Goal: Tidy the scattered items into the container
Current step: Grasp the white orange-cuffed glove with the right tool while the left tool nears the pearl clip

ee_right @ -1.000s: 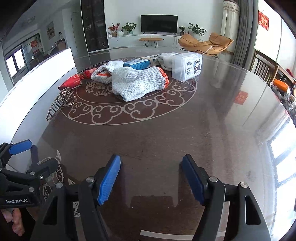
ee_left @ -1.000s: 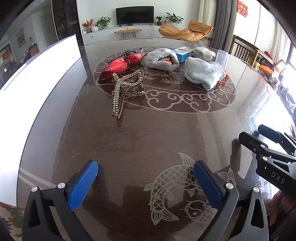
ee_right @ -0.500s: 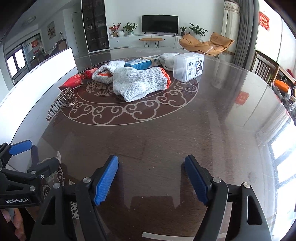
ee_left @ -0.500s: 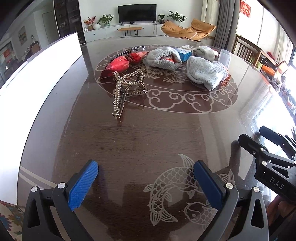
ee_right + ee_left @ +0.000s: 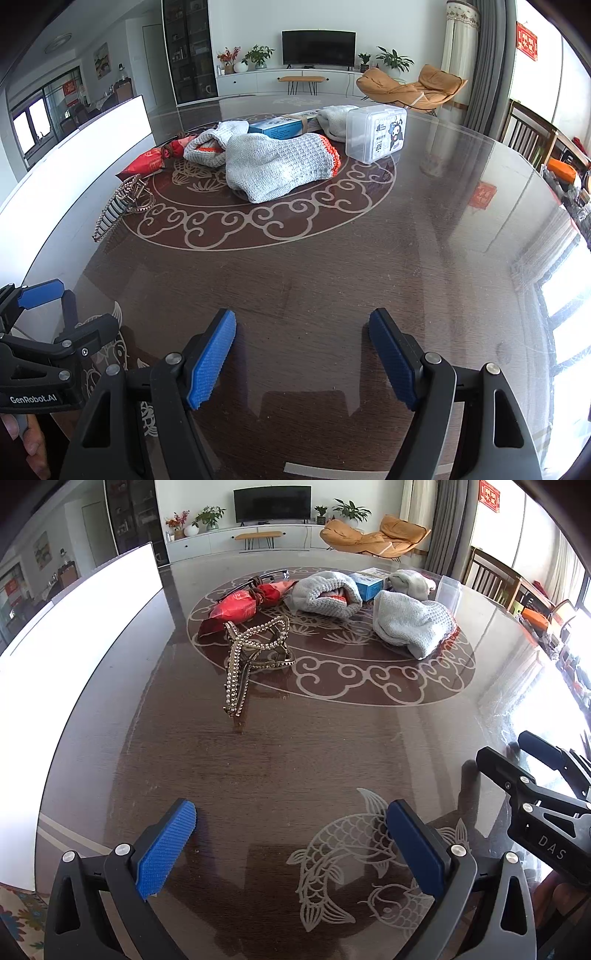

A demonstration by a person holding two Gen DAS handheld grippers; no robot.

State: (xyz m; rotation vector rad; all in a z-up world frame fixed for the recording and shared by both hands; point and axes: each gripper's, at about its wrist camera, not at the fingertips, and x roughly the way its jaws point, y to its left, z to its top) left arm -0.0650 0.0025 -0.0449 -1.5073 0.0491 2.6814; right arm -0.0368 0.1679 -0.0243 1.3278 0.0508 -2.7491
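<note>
Scattered items lie on the round dark table's middle. A rhinestone hair claw [image 5: 251, 657] [image 5: 123, 203] lies nearest, at the left. Behind it are a red packet [image 5: 236, 609] [image 5: 147, 162], grey knit gloves with orange cuffs [image 5: 410, 624] [image 5: 277, 166], a blue box [image 5: 367, 585] [image 5: 280, 125] and a clear plastic container [image 5: 375, 133] [image 5: 447, 590]. My left gripper [image 5: 291, 842] is open and empty over the near table edge. My right gripper [image 5: 303, 354] is open and empty beside it; each shows in the other's view.
A white panel [image 5: 74, 627] runs along the table's left side. Wooden chairs [image 5: 532, 136] stand at the right. A wide bare stretch of the table [image 5: 332, 266] lies between the grippers and the items. A TV, sideboard and orange lounge chair stand far behind.
Both grippers have moved slightly forward toward the items, which appear a little closer. Their jaws stay open.
</note>
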